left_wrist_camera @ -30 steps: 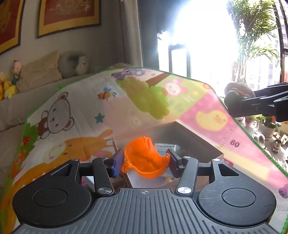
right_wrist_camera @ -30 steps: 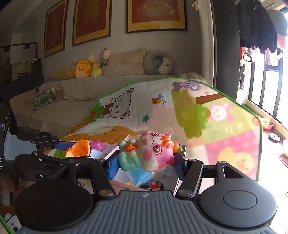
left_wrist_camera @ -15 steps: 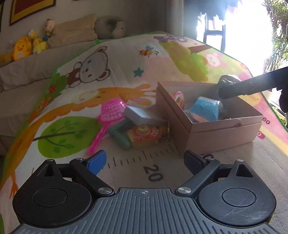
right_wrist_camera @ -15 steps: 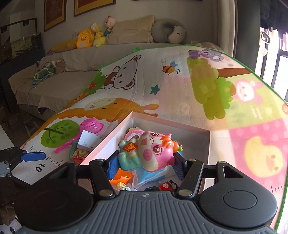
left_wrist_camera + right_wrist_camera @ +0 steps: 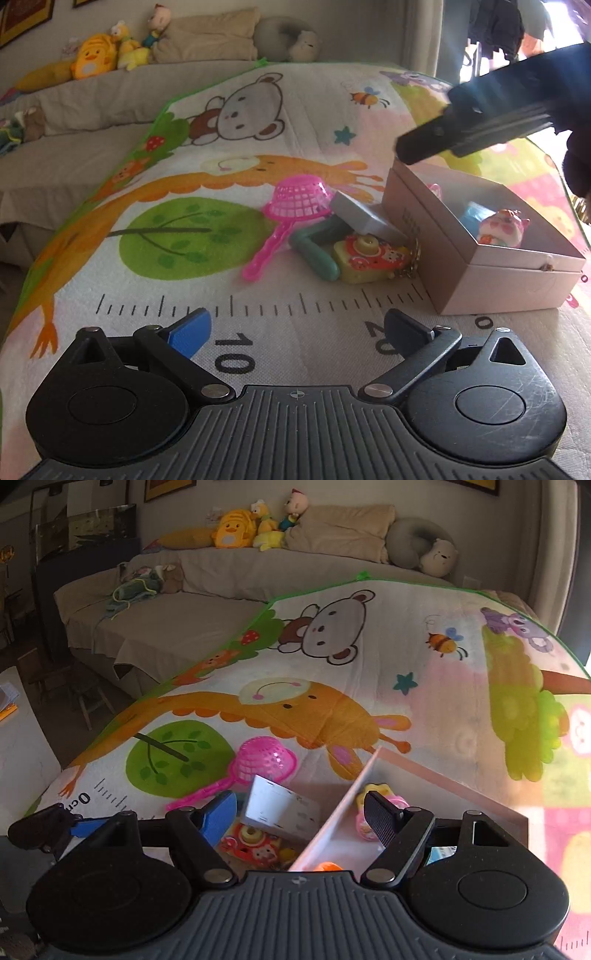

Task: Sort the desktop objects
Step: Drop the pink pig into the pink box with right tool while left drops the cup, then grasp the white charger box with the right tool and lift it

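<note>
A pink box (image 5: 458,254) stands on the play mat and holds a pig toy (image 5: 504,230). Left of it lie a pink strainer (image 5: 295,203), a grey box (image 5: 364,219), a green handle (image 5: 314,251) and a yellow toy camera (image 5: 373,258). My left gripper (image 5: 295,328) is open and empty, low over the mat in front of this pile. My right gripper (image 5: 301,816) is open and empty above the box's left wall (image 5: 332,819); it shows as a dark shape in the left wrist view (image 5: 476,129). The strainer (image 5: 264,762), grey box (image 5: 280,808) and camera (image 5: 255,845) lie below it.
The cartoon play mat (image 5: 184,236) has a printed ruler along its front. A beige sofa (image 5: 192,605) with plush toys (image 5: 240,528) and cushions lies behind. An orange item (image 5: 327,866) and a pink-yellow toy (image 5: 376,812) sit in the box.
My right gripper opened and let the pig toy go into the box, then shifted left. My left gripper, which had dropped the orange cup earlier, drew back and lower over the mat.
</note>
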Tool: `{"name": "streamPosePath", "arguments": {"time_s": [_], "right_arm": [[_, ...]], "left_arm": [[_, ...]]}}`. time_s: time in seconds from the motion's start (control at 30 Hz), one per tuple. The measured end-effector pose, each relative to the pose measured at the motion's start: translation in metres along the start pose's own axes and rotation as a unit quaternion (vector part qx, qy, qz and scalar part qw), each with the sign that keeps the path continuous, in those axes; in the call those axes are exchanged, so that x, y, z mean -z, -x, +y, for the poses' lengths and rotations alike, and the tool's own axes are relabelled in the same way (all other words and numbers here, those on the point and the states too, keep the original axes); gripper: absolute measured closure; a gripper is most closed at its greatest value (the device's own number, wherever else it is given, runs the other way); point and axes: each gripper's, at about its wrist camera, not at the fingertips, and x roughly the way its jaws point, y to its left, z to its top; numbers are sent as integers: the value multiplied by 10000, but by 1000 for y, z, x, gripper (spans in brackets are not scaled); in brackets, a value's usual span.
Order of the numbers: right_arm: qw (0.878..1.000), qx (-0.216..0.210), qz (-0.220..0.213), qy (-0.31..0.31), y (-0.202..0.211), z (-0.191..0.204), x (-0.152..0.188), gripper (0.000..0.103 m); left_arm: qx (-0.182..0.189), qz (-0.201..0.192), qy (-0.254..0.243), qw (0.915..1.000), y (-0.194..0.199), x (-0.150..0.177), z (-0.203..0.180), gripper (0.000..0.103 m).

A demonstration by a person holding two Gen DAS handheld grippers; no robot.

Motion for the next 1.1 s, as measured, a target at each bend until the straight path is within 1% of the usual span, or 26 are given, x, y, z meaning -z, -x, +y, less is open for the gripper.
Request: {"name": "streamPosePath", "arguments": {"time_s": [0.03,0.1,0.2,0.23,0.3,0.37,0.4,0.43,0.57,0.73,0.8,0.87,0.9,0.93,1.03,1.1], "right_arm": [[9998,-114,130,-63,-12,4,-8,36],[9978,-278,514,-315,-43,9,-24,38],[9950,-231,815,-536,-79,9,-36,38],[9939,-185,926,-561,-92,7,-38,36],[9907,-84,1194,-650,-112,3,-39,34],[9848,-97,1513,-848,-130,-3,-37,34],[9832,-96,1591,-892,-135,-5,-35,34],[9844,-57,1559,-807,-135,-3,-35,34],[9837,36,1674,-661,-139,6,-35,31],[9842,289,1742,-110,-142,18,-29,36],[9841,317,1745,-10,-141,21,-27,37],[9839,280,1764,5,-138,22,-25,39],[9841,284,1747,115,-135,26,-24,41],[9842,227,1742,238,-133,30,-22,46],[9810,-77,1913,313,-126,42,-14,51],[9787,-301,2009,287,-120,49,-7,51]], "left_arm": [[27,10,-7,10000,1,0,0,0],[52,40,-9,10000,1,1,1,0],[93,38,9,9999,1,2,2,0],[110,33,12,9999,2,2,2,0],[120,39,4,9999,3,2,2,0],[144,44,-6,9999,4,3,3,0],[160,42,-13,9999,5,3,2,0],[170,44,-10,9998,6,3,2,0],[195,33,-7,9998,8,3,3,0],[229,126,-66,9996,9,5,1,0],[225,162,-99,9996,10,8,1,0],[243,190,-113,9995,12,10,1,0],[255,206,-118,9994,13,10,1,0],[266,224,-128,9993,14,11,0,0],[277,271,-167,9991,17,15,0,0],[300,296,-190,9989,20,18,0,0]]}}
